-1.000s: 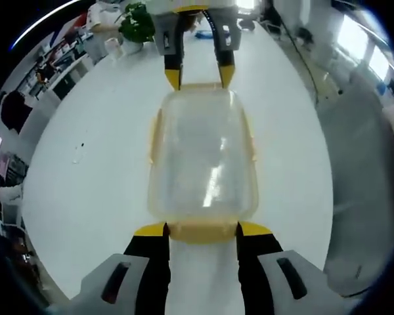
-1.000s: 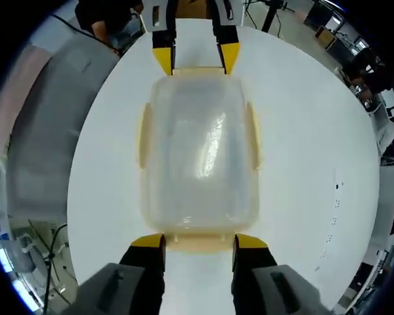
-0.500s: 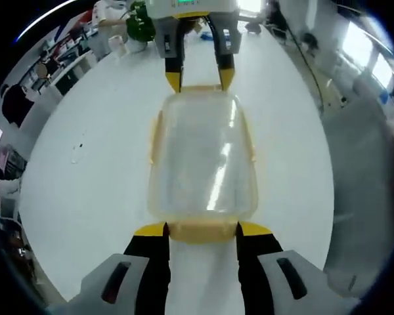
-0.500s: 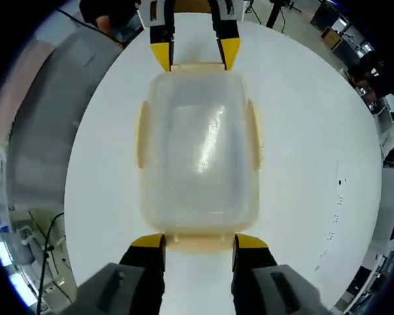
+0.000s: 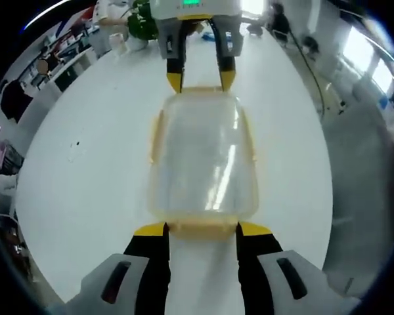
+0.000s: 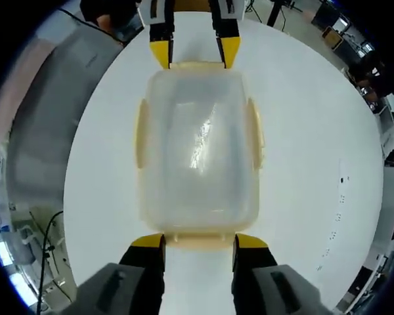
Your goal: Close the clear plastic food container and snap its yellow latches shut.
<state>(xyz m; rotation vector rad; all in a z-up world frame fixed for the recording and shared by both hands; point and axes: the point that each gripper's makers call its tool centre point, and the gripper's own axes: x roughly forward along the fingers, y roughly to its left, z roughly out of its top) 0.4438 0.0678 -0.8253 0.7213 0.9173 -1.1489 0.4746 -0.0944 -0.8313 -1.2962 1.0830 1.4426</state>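
One white table (image 5: 92, 164) w/ clear container (image 5: 203, 157) on it, lid on. Left gripper (image 5: 201, 230) and right gripper (image 6: 198, 241) at opposite ends, jaws apart, straddling yellow latches (image 5: 203, 230), tips touching, not clamped.

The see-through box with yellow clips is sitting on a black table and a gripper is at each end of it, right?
Not quite: the table is white, not black, as the left gripper view shows. The rest holds: the clear box with yellow clips sits on it, with the left gripper at one end and the right gripper at the other.
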